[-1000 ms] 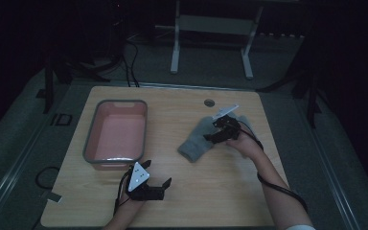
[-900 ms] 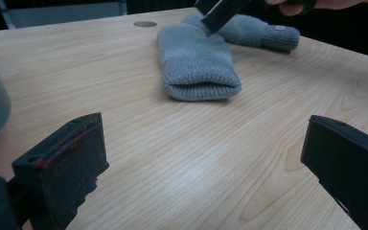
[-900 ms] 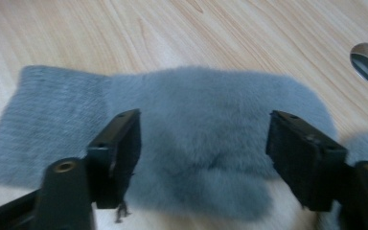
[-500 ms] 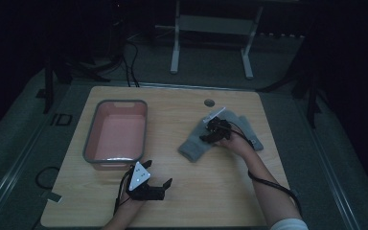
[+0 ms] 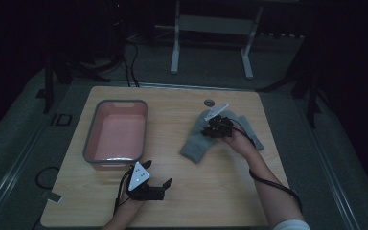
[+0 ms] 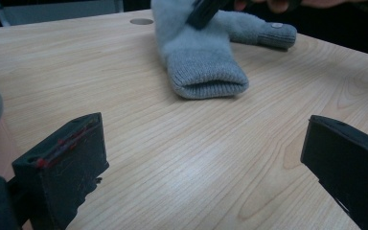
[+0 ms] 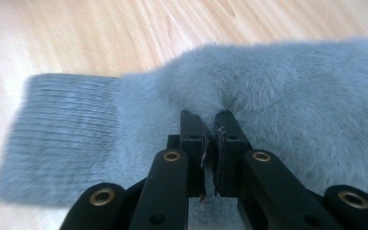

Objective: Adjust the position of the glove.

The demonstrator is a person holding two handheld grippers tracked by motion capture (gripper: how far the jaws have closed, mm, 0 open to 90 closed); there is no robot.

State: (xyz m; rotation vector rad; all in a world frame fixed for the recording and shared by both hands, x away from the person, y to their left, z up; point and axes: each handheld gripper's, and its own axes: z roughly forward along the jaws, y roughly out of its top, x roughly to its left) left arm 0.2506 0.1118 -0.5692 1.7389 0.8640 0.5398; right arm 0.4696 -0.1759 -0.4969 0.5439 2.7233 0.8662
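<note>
My right gripper (image 7: 210,125) has just closed, pinching fleece of the grey mitten (image 5: 199,141) mid-desk (image 5: 220,191). Thin pinch; a lift may slip. Left gripper (image 6: 206,158) spread, idle.

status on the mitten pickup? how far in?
Done: the right tool has just been closing and now pinches a fold of the grey mitten. In hand: the mitten lies on the table, not lifted. Left: lifting it, probably into the pink bin. The left tool rests open.
</note>
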